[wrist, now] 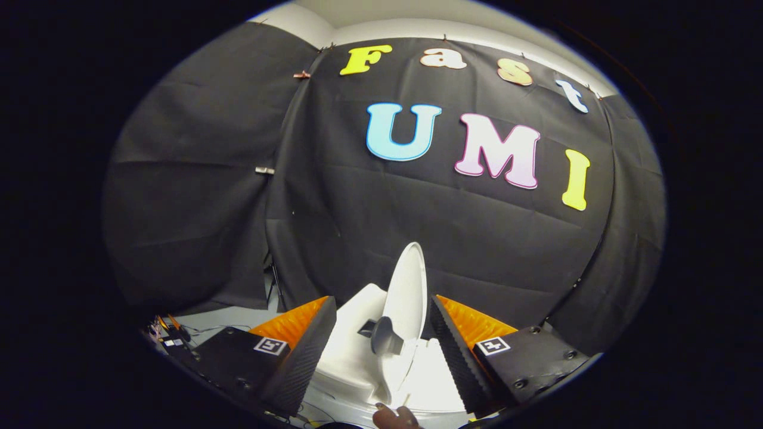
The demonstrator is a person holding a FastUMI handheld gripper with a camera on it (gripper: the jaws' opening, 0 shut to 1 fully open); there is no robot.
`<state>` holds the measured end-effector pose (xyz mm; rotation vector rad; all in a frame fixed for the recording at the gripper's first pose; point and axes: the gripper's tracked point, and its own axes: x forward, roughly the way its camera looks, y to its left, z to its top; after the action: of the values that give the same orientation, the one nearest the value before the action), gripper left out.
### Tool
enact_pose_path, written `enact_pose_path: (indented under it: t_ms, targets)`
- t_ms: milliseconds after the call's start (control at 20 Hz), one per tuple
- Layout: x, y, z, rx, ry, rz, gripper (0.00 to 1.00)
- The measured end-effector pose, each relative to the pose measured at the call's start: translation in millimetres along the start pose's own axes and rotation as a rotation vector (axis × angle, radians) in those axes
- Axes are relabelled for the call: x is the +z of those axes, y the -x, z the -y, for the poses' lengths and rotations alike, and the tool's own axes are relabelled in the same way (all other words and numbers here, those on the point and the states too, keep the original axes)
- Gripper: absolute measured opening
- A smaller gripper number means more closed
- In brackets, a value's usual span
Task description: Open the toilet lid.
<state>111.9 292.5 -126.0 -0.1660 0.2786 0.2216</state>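
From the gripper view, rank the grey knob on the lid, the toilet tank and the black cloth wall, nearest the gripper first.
The gripper is open.
1. Grey knob: between the fingers, on the raised toilet lid.
2. Toilet tank: just behind the lid, beside the left finger.
3. Black cloth wall: farthest, beyond the toilet.

walls: black cloth (197, 196), creased, clipped | floor: grey (229, 317) | cables (208, 329) on floor
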Motion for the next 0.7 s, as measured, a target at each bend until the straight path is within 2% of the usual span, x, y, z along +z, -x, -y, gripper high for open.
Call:
enact_pose_path:
  t_ms: [200, 400, 700]
  targets:
    - [36.1, 41.6, 42.7, -0.004, -0.042, 0.062, 0.99]
    - [65.2, 93.5, 111.9, -0.043, -0.092, 0.132, 0.99]
    - [67.9, 169.3, 213.9, -0.115, -0.127, 0.193, 0.98]
